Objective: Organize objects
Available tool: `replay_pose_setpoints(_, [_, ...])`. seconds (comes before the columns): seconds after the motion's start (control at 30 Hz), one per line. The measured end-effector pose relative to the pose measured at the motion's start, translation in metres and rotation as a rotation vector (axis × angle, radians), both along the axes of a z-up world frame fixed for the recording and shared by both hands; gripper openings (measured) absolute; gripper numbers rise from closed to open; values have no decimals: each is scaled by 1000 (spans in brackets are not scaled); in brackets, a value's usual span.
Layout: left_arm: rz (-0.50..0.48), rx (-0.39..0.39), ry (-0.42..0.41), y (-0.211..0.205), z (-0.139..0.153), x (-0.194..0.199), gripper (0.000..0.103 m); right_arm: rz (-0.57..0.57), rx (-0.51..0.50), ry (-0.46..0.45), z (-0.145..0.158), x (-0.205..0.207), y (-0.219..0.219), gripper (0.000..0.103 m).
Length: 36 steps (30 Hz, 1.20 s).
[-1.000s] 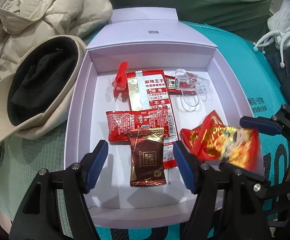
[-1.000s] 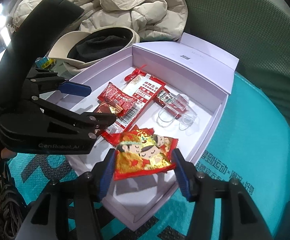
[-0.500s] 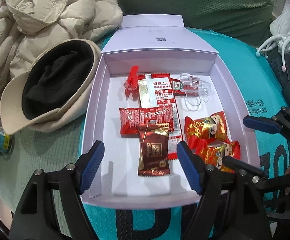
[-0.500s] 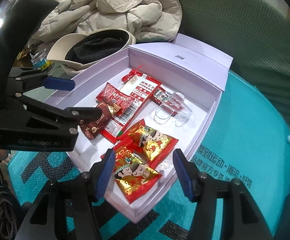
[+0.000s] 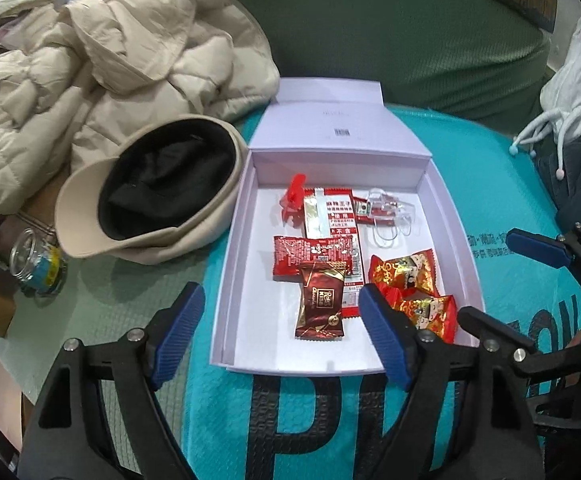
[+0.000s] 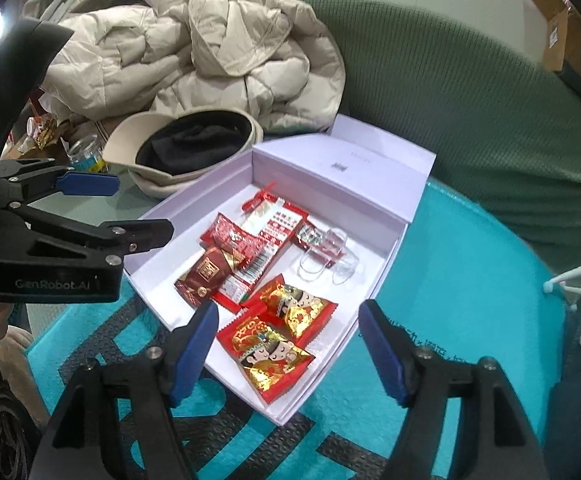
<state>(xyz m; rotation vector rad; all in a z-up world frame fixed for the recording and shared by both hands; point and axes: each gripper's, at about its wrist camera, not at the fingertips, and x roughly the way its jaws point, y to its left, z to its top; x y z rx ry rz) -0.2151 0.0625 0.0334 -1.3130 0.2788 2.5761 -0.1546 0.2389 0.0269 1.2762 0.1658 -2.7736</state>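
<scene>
Two gold-and-red candy packets [image 6: 286, 326] are now lying released inside the white box [image 6: 386, 256], at its near right corner, beside the brown chocolate packet [image 5: 320, 306]. The right gripper [image 6: 290, 354] and left gripper [image 5: 280, 334] are being drawn up and back from the box, jaws opening wider, nothing being held. The placing is judged done.

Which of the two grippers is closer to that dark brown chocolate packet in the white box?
Left. The left gripper, jaws opening, frames the chocolate packet without touching. The right gripper, also opening, sits over the two cartoon packets beside it.
</scene>
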Motion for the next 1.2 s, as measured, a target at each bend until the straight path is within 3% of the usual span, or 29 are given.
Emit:
replay_pose_setpoints(0.67, [35, 22, 142, -18, 44, 71, 85, -65, 32, 110, 47, 58, -17, 90])
replay_pose_setpoints(1.2, [135, 14, 127, -38, 22, 116, 85, -51, 25, 65, 27, 93, -35, 90])
